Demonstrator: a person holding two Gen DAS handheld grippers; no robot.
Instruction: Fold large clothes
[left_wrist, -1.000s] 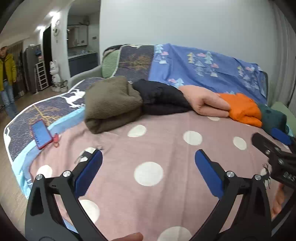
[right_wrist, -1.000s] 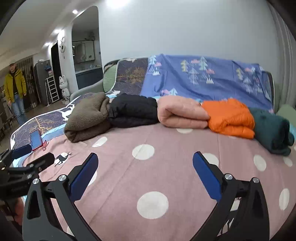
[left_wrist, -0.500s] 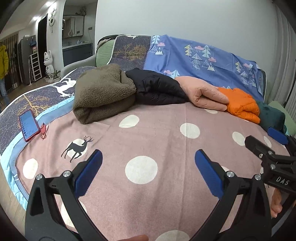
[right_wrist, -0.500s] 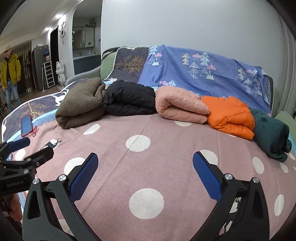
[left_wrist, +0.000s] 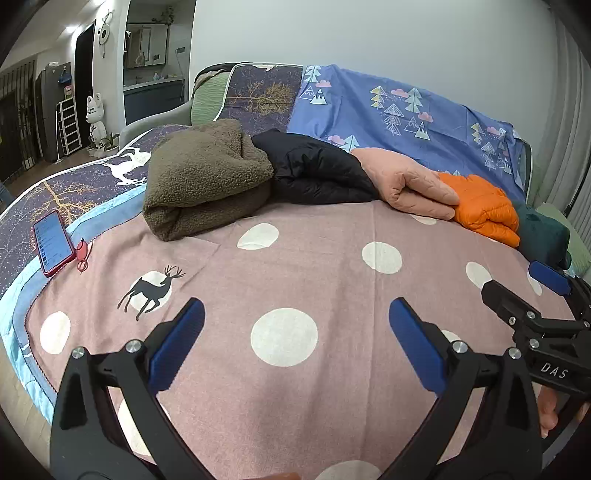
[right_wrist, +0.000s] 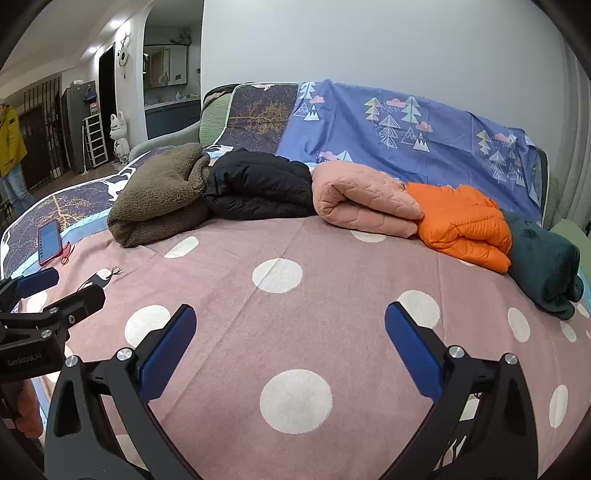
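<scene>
Several folded garments lie in a row at the back of the bed: a brown fleece (left_wrist: 201, 177) (right_wrist: 159, 192), a black jacket (left_wrist: 314, 173) (right_wrist: 258, 184), a pink quilted one (left_wrist: 402, 184) (right_wrist: 358, 199), an orange puffer (left_wrist: 484, 206) (right_wrist: 461, 221) and a dark green one (right_wrist: 543, 258). My left gripper (left_wrist: 295, 332) is open and empty above the pink dotted bedspread (left_wrist: 314, 273). My right gripper (right_wrist: 290, 332) is open and empty above the bedspread too (right_wrist: 332, 295). Each gripper shows at the other view's edge.
A red phone (left_wrist: 51, 243) (right_wrist: 50, 242) with a charm lies on the bed's left border. A blue tree-print sheet (right_wrist: 406, 125) covers the backrest against the wall. A person in a yellow jacket (right_wrist: 9, 144) stands in the room at far left.
Both grippers moved forward and nearer the bedspread, so the folded garments look closer. The left view swung right, and the person has left it. Both grippers stayed open.
</scene>
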